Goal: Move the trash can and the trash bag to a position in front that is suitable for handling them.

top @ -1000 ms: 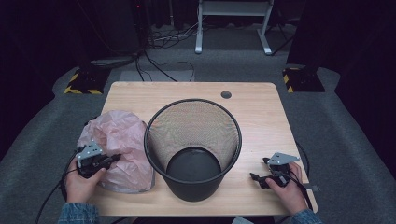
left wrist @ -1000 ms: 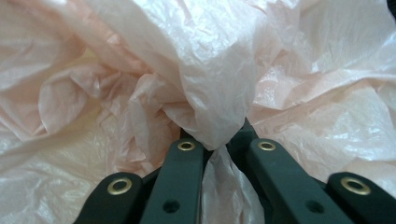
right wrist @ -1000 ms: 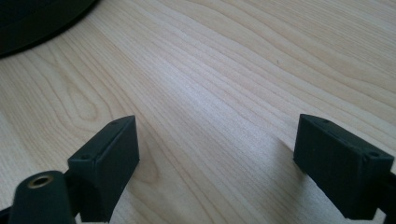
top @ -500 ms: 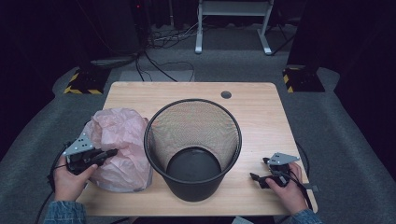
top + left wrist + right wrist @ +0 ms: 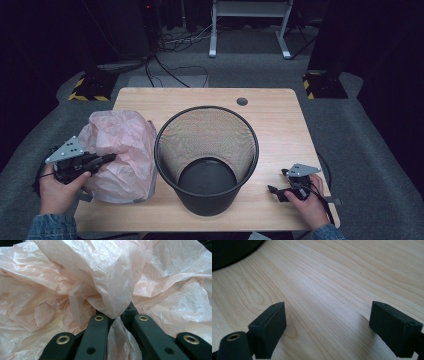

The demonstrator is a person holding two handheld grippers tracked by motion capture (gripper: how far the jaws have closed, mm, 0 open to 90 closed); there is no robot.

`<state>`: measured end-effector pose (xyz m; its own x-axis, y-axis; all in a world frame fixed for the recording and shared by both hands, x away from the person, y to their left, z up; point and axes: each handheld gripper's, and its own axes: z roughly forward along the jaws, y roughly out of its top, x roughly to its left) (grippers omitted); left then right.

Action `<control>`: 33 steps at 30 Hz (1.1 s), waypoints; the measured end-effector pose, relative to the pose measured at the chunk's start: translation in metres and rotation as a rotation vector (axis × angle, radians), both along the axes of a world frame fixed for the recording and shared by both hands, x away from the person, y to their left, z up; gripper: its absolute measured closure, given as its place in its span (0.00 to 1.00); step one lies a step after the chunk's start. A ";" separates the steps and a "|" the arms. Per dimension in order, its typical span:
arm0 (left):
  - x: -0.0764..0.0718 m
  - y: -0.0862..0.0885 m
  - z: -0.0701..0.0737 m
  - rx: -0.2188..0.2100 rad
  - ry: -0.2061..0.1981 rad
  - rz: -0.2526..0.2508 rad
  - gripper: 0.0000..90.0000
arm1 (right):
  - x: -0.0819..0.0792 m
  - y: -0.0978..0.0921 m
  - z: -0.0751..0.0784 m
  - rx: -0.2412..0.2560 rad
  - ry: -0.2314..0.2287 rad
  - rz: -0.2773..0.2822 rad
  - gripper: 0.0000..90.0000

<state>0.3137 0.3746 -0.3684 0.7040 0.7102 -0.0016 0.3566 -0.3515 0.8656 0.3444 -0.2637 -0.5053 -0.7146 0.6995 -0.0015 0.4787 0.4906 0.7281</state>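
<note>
We seem to be in a dim lab or recording studio. A lone wooden table stands on grey carpet, with tangled cables at eleven o'clock, a metal stand at twelve, and hazard-striped bases at ten and two.

The high view is looking forward and down from above the person's side, taking in the whole surface, the bin at its middle and the floor beyond. The left gripper view is riding very close, looking along its jaws straight into the pink bag, the same bag lying left of the bin from above. The right gripper view is sitting low over the bare wood, facing along its jaws, catching the bin's base at its top left corner.
</note>
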 end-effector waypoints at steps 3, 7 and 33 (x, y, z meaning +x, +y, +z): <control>-0.003 0.001 0.011 -0.008 -0.021 -0.003 0.95 | 0.000 0.000 0.000 0.000 0.000 0.000 0.15; -0.005 0.001 0.024 -0.010 -0.042 -0.011 0.95 | 0.000 0.000 0.000 0.000 0.000 0.001 0.15; -0.018 -0.014 0.118 -0.112 -0.136 -0.064 0.95 | 0.000 0.000 0.000 0.001 0.001 0.000 0.15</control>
